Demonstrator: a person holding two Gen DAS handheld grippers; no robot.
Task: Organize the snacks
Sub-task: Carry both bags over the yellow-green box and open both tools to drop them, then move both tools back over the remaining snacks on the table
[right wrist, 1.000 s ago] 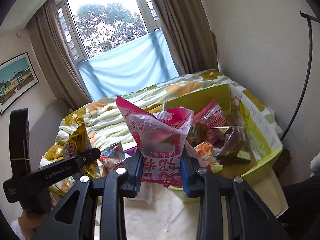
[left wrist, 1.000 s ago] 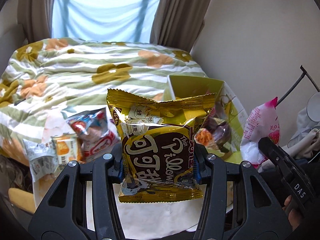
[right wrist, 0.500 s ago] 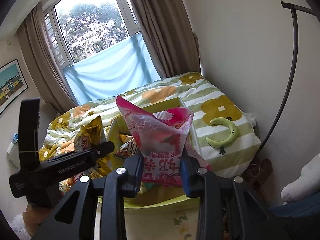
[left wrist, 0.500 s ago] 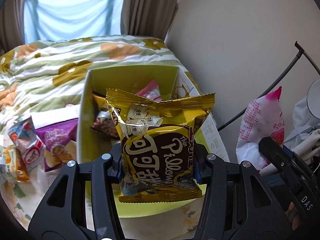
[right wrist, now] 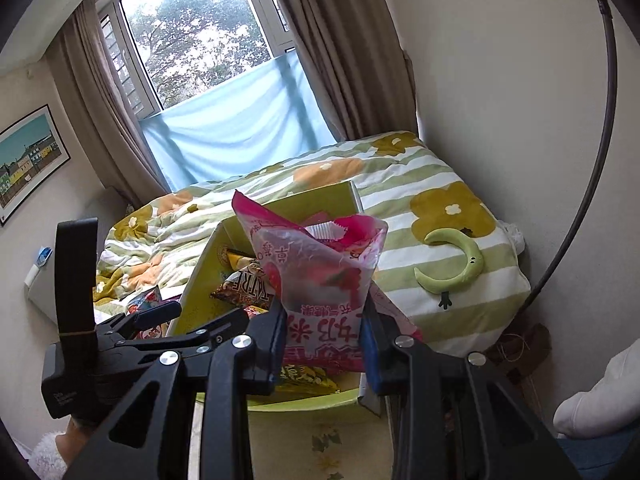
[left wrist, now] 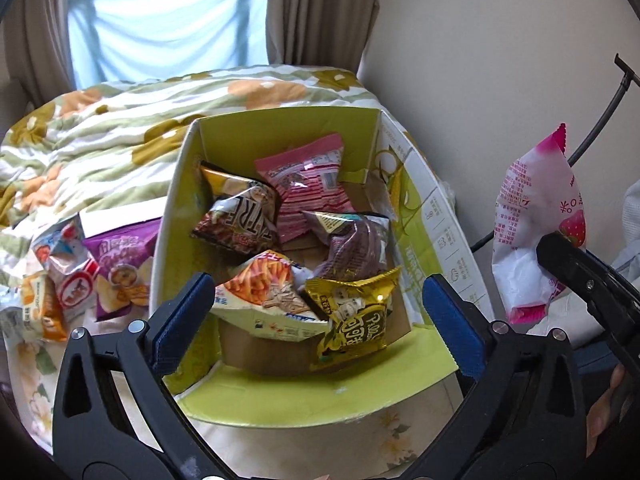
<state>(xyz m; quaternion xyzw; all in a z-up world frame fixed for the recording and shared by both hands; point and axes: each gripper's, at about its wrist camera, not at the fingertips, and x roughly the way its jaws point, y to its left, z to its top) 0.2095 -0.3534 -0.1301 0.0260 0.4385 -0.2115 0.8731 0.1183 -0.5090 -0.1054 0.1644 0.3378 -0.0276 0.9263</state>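
Loose packets lie on the bed at nine o'clock in the left wrist view: an orange packet (left wrist: 43, 312), a red-and-white packet (left wrist: 68, 270) and a purple chip bag (left wrist: 122, 272), all just outside the green cardboard box (left wrist: 304, 404). The left gripper (left wrist: 316, 322) hangs over the box with its jaws opening wide and nothing between them; the gold packet (left wrist: 356, 316), lettered "Pillow", lies below at the centre among other bags, one reading "TRE". At three o'clock the right gripper (right wrist: 324, 340) is clamped on the pink strawberry packet (right wrist: 320, 276), pinching its lower body with the crimped top standing free, beside the box's right wall; its printing is Chinese and too distorted to read. I judge these packets light, air-puffed and crinkly, with slick film that could slip and brittle contents that hard squeezing would crush. Gripping flat across the middle or at a sealed seam looks safest.
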